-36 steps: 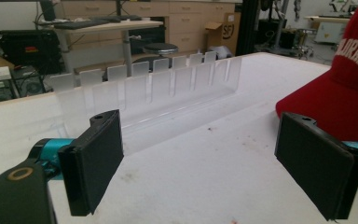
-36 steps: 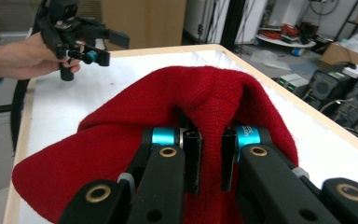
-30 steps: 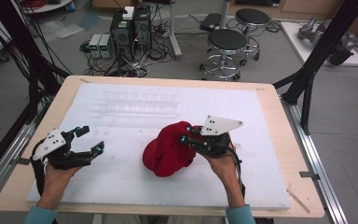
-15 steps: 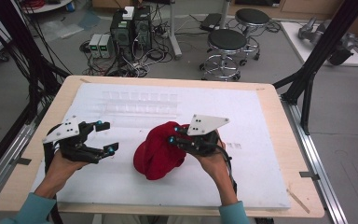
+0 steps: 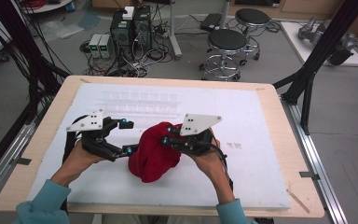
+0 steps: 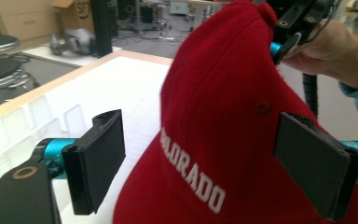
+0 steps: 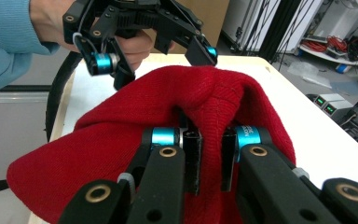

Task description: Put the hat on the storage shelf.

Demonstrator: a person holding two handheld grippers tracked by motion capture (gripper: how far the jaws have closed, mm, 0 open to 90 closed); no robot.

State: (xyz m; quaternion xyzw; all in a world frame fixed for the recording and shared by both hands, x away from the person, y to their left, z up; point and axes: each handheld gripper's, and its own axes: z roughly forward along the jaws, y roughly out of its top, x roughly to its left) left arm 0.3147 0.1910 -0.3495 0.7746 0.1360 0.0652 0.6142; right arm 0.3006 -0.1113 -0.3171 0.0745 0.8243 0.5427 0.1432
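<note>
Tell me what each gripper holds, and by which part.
The right gripper pinches a fold of fabric on the red cap. The left gripper is open around the cap, holding nothing.

The cap's brim is cut off by the left gripper view's bottom edge; its white lettering begins hidden, reading "OLORADO". Its underside stays hidden against the desk.

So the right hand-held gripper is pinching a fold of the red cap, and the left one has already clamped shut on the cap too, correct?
Not quite. The right hand-held gripper does pinch a fold of the red cap, but the left hand-held gripper is open: in the left gripper view its pads stand wide apart at either side of the cap, not pressing it.
</note>
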